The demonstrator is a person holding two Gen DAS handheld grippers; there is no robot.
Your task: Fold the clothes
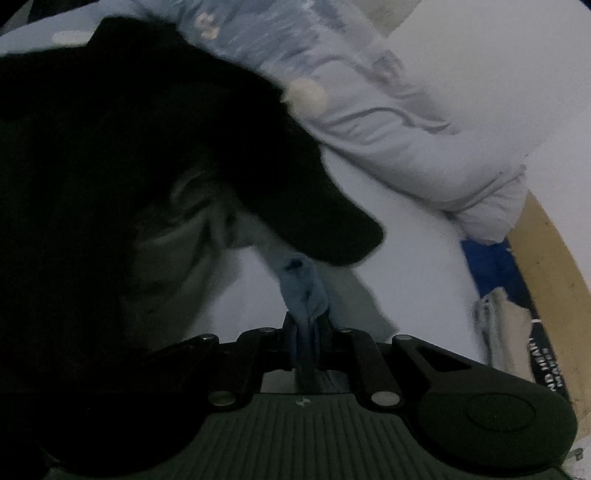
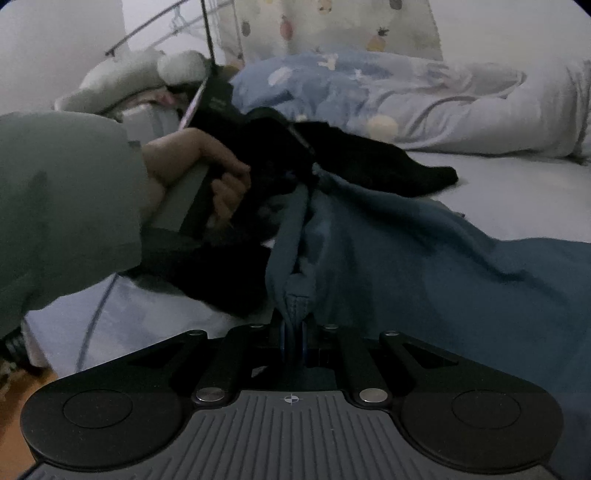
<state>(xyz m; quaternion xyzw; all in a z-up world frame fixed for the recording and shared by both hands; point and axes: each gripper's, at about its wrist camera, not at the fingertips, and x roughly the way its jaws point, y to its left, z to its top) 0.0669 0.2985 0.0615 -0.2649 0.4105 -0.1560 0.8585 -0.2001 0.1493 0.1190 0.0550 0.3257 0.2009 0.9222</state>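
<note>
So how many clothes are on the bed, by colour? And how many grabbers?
Blue clothes: 1, the blue garment, pinched by both grippers
Black clothes: 1, the black garment, lying behind it
Grabbers: 2, the left gripper and the right gripper
Total: 4

Rumpled blue duvet [image 2: 332,85], white pillow [image 1: 461,110], patterned curtain [image 2: 332,26]

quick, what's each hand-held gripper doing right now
Left hand-held gripper: closed on a bunched edge of the blue fabric garment.
Right hand-held gripper: closed on another fold of that garment.
</note>
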